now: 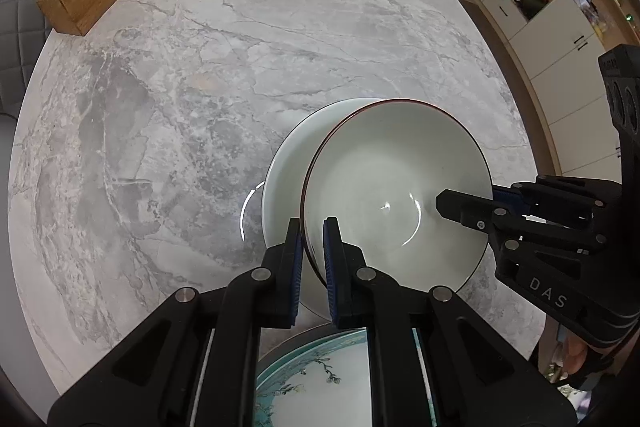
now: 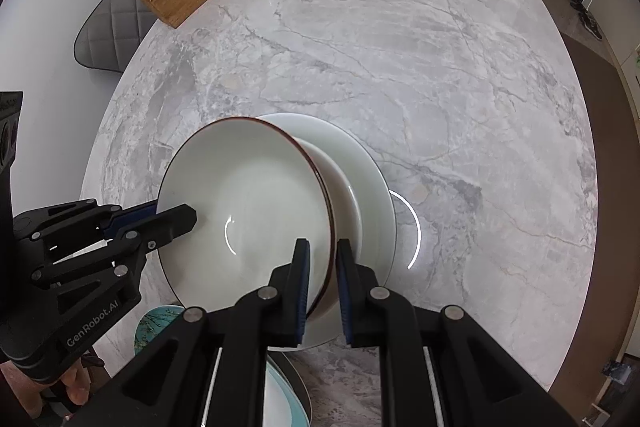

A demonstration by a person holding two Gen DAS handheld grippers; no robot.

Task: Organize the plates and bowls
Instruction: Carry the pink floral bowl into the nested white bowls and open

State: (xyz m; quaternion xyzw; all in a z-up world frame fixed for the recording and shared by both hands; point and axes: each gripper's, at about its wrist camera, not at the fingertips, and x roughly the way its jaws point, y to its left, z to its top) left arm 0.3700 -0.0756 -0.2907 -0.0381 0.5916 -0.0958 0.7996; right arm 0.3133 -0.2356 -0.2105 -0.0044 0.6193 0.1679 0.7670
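Left gripper (image 1: 312,251) and right gripper (image 2: 322,267) are pinching opposite rims of the red-rimmed bowl (image 1: 396,187) (sharing its weight), nesting it onto the white plate (image 2: 372,171).

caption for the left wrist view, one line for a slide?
Both grippers, left gripper and right gripper, clamp the red-rimmed bowl over a white plate.

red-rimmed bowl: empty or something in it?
Empty. The red-rimmed bowl shows a bare glossy white interior in both wrist views; only light reflections and the grippers' fingers at its rim.
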